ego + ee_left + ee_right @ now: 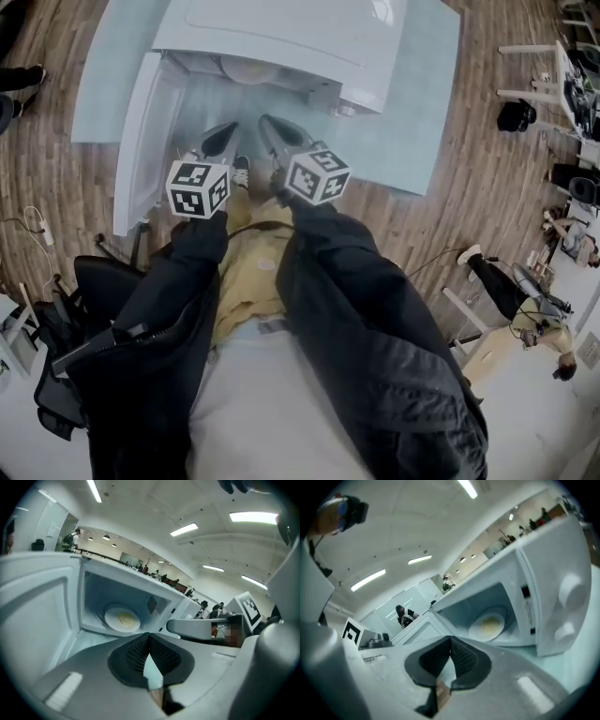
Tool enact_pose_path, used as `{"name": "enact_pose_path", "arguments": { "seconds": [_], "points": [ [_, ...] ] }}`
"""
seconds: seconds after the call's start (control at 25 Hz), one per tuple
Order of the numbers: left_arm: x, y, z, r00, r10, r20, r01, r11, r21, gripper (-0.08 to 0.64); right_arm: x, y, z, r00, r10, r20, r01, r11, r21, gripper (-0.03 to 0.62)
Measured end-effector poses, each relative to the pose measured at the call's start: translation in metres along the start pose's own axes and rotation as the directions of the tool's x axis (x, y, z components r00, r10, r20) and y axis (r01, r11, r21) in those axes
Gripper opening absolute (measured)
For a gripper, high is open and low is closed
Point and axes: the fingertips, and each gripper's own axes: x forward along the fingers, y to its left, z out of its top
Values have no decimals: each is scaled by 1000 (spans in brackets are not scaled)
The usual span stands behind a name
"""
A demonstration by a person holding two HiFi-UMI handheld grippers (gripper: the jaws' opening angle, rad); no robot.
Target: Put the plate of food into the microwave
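The white microwave [281,37] stands on a pale blue table [422,122], its door [141,150] swung open to the left. Inside, on the cavity floor, lies the white plate [122,619] with yellow food; the right gripper view shows the plate [488,626] too. Both grippers hover side by side just in front of the opening, apart from the plate. My left gripper [228,131] is shut with nothing between its pads [136,653]. My right gripper [266,124] is likewise shut and holds nothing, its pads [461,658] touching at the tips.
The microwave's control panel with two knobs [569,606] is at the cavity's right. The open door stands close to the left gripper's left side. A black chair [94,281] stands on the wooden floor at left. People sit at desks [534,319] at far right.
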Motion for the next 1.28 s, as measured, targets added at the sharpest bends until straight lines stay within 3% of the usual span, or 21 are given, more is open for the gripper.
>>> {"name": "enact_pose_path", "arguments": {
  "seconds": [0.12,0.2,0.48,0.84,1.28],
  "points": [
    [-5,-19,37,997,-26,68,20,996,86,-8,-17,24,35,999,-15,48,24,978,-206,-4],
    [-8,-34,61,992,-44,116,28,991,130,-8,-31,34,58,996,-27,88,52,953,-297,-3],
    [-19,-80,127,964,-95,248,37,973,227,-8,-77,58,125,970,-36,240,147,874,-463,-3],
    [-31,-104,165,939,-125,321,18,949,316,-7,-101,75,169,935,-25,353,228,807,-545,-3],
    [-26,-125,189,926,-133,352,-14,923,385,-7,-115,74,196,919,-2,395,247,782,-572,-5]
  ]
}}
